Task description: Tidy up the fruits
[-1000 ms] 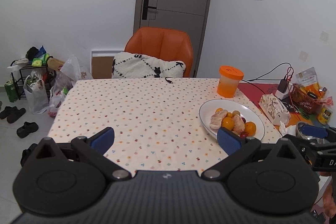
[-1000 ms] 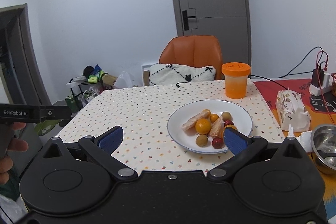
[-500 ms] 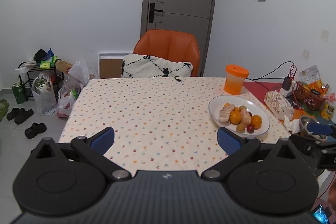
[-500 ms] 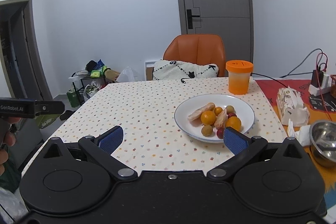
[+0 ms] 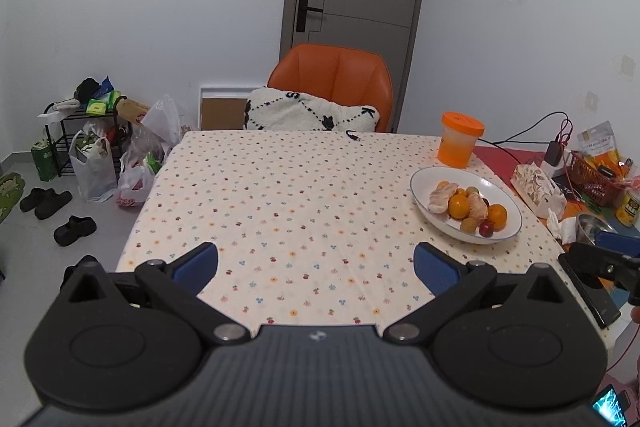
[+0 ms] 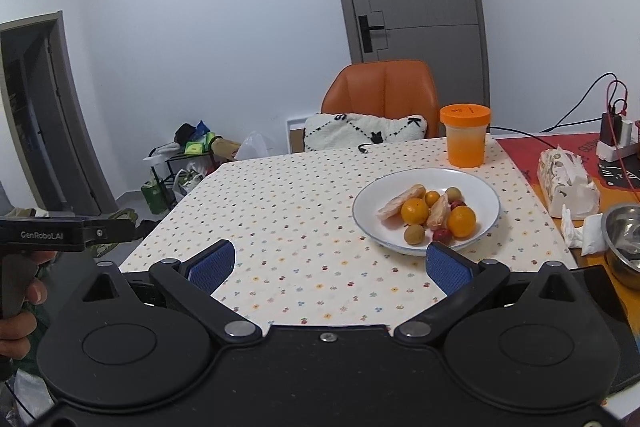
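Since the earlier frames we have drawn both grippers back toward the near table edge, so the white plate (image 5: 440,183) of fruit looks farther away. Our left gripper (image 5: 316,269) hangs with its blue pads spread wide and nothing between them; the plate lies at two o'clock from it, well apart. Our right gripper (image 6: 330,265) is likewise spread and empty, the plate (image 6: 476,187) just beyond its right pad (image 6: 444,273) at one o'clock. Oranges (image 6: 461,221), peeled segments (image 6: 400,205) and small fruits rest in the plate on the dotted tablecloth (image 6: 288,203), near an orange-lidded jar (image 6: 465,135).
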Demonstrator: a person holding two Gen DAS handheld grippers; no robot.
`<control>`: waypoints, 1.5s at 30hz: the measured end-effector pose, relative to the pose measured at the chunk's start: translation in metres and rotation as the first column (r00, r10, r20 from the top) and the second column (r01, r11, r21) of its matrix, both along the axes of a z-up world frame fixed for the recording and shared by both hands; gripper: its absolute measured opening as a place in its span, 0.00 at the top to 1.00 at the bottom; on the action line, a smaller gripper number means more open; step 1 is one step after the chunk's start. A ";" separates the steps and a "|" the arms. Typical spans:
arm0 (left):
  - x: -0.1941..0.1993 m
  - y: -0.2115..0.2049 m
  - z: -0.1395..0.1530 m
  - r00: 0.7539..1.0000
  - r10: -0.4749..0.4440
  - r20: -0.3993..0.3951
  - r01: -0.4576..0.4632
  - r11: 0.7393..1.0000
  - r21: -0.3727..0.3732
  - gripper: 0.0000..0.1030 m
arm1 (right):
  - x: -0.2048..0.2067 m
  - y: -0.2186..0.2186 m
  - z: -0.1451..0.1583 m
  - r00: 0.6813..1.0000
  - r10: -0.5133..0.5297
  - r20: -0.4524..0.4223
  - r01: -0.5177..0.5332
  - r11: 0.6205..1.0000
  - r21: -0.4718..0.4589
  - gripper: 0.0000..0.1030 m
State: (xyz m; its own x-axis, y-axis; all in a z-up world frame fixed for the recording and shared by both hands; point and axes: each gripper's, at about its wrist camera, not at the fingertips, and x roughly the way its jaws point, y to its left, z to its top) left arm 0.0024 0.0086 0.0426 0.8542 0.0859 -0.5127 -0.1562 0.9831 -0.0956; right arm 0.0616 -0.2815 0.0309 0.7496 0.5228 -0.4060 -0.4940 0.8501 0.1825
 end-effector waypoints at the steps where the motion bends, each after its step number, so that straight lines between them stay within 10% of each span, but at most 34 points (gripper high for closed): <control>1: 0.000 0.000 0.000 1.000 -0.001 0.000 0.001 1.000 0.001 0.00 | 0.000 0.001 0.000 1.000 0.007 -0.002 -0.007 1.000 0.003 0.00; 45: 0.002 0.002 -0.003 1.000 -0.010 -0.023 0.010 1.000 0.005 0.00 | -0.001 0.009 -0.005 1.000 0.022 -0.016 -0.022 1.000 0.001 0.00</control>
